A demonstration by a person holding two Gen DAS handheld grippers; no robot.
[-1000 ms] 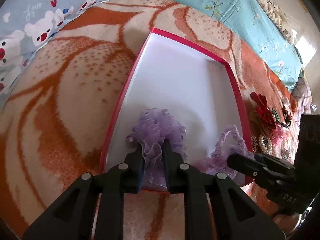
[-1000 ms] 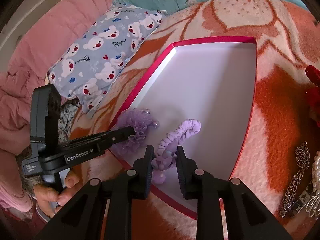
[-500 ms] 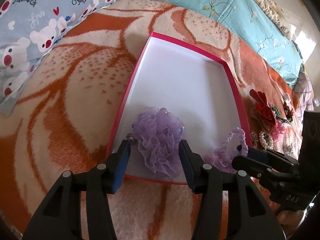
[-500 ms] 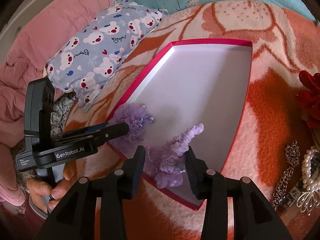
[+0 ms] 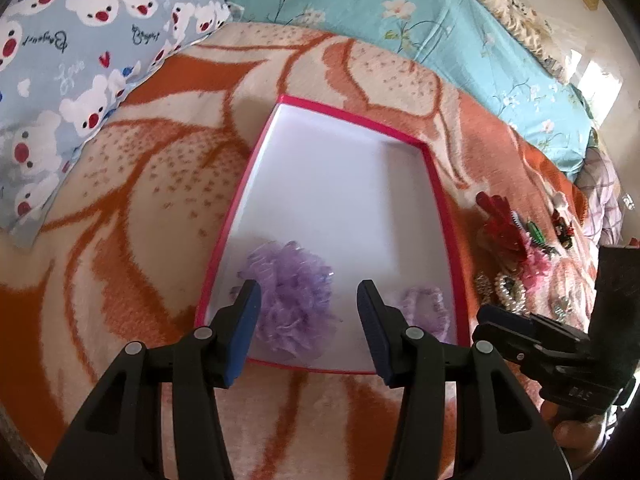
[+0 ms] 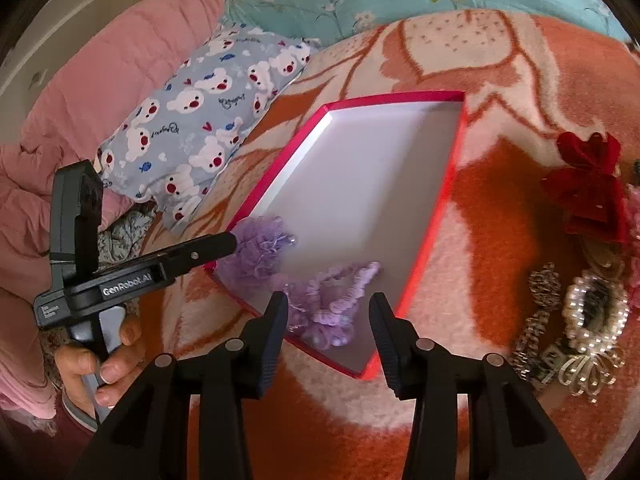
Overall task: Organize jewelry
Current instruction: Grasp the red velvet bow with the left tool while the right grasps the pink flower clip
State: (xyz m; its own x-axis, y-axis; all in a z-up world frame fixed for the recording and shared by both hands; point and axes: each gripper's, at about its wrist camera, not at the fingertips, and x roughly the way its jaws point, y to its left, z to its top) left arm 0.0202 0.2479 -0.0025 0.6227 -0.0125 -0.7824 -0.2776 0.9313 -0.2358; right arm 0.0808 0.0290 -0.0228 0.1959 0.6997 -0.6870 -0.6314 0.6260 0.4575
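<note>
A shallow box with a pink rim [image 5: 439, 200] and white floor lies on the orange blanket; it also shows in the right wrist view [image 6: 452, 168]. A frilly purple scrunchie [image 5: 290, 296] [image 6: 260, 252] lies in its near left corner. A thin lilac scrunchie [image 5: 426, 308] [image 6: 336, 300] lies in its near right corner. My left gripper [image 5: 308, 316] is open and empty, just in front of the frilly scrunchie. My right gripper [image 6: 328, 336] is open and empty, above the lilac scrunchie.
A red bow [image 6: 588, 188], a pearl piece [image 6: 596, 308], a chain [image 6: 536, 320] and other jewelry lie on the blanket right of the box. A bear-print pillow [image 5: 60, 60] is at the left, teal bedding [image 5: 400, 20] behind.
Both grippers have opened, let go of their scrunchies in the box, and drawn back toward the near edge.
</note>
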